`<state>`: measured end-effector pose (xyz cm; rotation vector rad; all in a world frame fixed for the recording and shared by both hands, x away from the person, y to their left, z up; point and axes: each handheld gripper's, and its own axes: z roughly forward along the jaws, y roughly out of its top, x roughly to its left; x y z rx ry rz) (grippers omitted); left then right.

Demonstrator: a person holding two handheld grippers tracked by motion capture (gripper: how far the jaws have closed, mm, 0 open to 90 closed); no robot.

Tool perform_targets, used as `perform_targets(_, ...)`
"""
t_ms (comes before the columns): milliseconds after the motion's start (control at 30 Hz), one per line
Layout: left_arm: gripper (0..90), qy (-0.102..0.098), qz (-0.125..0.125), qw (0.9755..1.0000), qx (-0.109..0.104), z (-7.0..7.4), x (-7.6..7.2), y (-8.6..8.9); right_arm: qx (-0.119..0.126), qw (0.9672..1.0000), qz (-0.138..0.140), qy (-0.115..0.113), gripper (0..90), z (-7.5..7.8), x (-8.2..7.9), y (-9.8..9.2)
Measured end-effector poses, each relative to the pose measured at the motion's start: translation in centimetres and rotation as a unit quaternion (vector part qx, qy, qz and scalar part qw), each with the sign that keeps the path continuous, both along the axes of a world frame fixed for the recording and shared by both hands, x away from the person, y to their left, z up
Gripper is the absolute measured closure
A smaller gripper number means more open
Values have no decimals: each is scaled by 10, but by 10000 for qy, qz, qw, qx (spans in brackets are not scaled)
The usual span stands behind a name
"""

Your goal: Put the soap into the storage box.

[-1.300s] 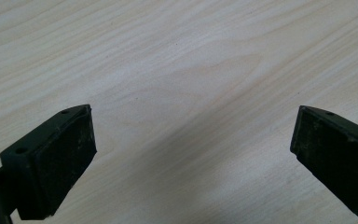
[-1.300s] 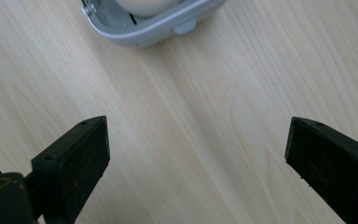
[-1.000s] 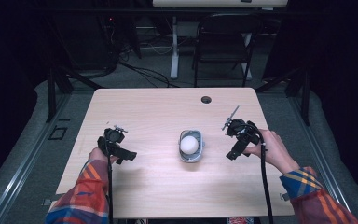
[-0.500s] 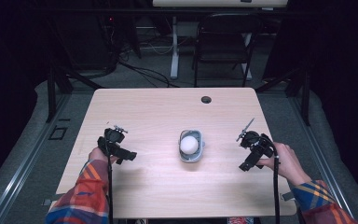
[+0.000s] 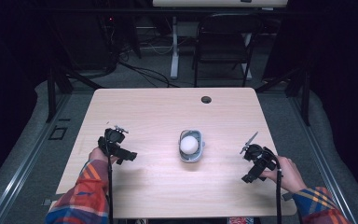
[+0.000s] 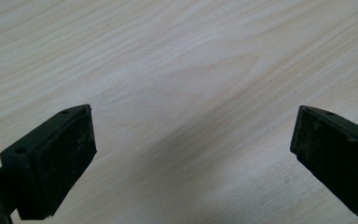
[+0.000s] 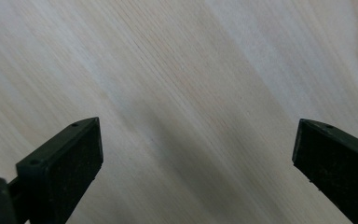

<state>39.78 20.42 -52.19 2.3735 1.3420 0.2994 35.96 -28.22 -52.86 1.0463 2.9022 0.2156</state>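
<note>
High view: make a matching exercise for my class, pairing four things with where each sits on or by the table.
Things:
1. white ball
2. left gripper
3. right gripper
4. round hole

Places:
A. near the table's far edge
B. inside the grey bowl at mid-table
C. over the table's right side
D. over the table's left side

Pairs: 1-B, 2-D, 3-C, 4-A
</note>
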Motion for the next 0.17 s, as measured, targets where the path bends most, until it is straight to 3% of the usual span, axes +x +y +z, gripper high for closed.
perform_targets(167,1,-5,9,10000,-6,0,0,0,72,10000,-20,-28,35,1,2,-1)
